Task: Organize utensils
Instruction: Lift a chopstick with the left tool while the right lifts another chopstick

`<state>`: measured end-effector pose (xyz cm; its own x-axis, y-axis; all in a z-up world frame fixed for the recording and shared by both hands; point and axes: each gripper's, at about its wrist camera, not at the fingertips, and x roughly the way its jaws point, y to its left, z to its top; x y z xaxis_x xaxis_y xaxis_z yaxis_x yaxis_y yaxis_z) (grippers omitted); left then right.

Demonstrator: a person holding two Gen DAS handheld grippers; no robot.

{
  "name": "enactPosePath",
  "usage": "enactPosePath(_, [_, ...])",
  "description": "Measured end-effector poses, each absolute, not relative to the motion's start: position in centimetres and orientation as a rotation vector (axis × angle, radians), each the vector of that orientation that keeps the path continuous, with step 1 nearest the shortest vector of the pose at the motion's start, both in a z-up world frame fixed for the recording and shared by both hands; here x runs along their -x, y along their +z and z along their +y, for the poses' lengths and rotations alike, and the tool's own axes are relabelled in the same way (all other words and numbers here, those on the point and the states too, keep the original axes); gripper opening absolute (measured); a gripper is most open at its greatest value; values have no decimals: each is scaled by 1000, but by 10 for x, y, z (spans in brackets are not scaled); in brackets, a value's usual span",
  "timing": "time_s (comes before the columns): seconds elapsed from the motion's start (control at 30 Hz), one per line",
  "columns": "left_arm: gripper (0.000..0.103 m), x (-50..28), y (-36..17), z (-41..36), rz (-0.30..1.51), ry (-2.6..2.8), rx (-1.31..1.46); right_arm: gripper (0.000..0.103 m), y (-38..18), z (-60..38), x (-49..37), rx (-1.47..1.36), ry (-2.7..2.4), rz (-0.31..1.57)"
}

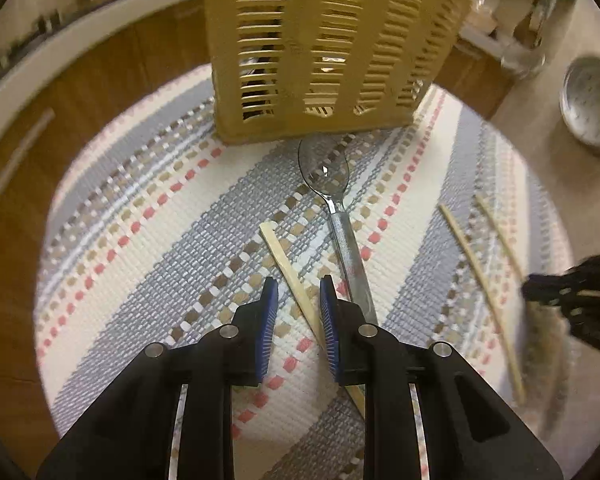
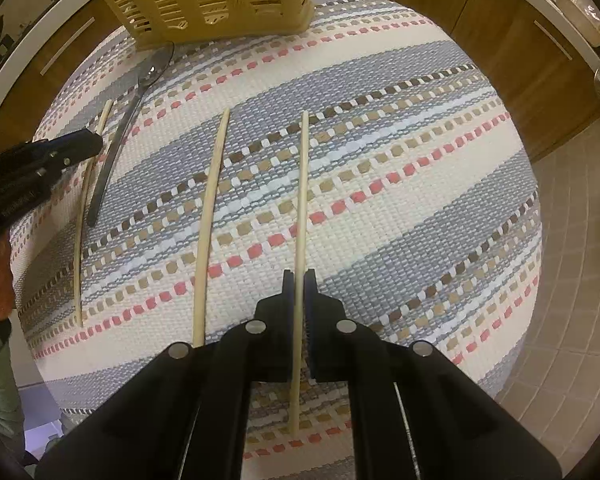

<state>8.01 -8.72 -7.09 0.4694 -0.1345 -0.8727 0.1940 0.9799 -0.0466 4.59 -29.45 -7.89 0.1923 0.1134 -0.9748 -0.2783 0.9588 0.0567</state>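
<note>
The right gripper [image 2: 299,276] has its jaws closed on a chopstick [image 2: 302,200] that runs straight out between them over the striped mat [image 2: 380,208]. The left gripper [image 1: 299,286] stands slightly parted, gripping nothing; another chopstick [image 1: 288,272] lies slantwise across the gap, a spoon [image 1: 342,232] just beside, its bowl touching the yellow basket [image 1: 320,48].

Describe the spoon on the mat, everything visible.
The spoon is shiny metal, lying flat on the striped woven mat, untouched. Its bowl faces up, just short of the yellow slotted basket; whether they touch is unclear. The flat handle runs back toward the left gripper and passes under its right-hand pad. A pale chopstick lies close beside the handle, converging with it near the jaws; contact cannot be told.
</note>
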Motion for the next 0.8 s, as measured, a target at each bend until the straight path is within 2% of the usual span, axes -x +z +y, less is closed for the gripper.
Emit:
enactPosePath(0.1, [18, -74, -74, -110, 1034, -151, -184, 4, -80, -295, -50, 138, 280, 1364])
enactPosePath(0.13, [11, -73, -74, -113, 1029, -152, -214, 4, -80, -296, -51, 131, 282, 1369])
enactPosePath(0.23, [3, -76, -72, -109, 1040, -184, -237, 3, -80, -298, -56, 103, 292, 1381])
enactPosePath(0.37, [3, -79, -66, -82, 1096, -333, -160, 3, -74, -304, -56, 51, 317, 1377])
enactPosePath(0.67, [5, -78, -66, -56, 1124, -341, -135, 4, -72, -297, -57, 142, 297, 1394])
enactPosePath(0.73, [6, -81, -65, -56, 1140, -343, -133, 6, -69, -299, -60, 119, 299, 1404])
enactPosePath(0.8, [7, -84, -64, -55, 1168, -353, -130, 16, -65, -302, -66, 102, 296, 1398])
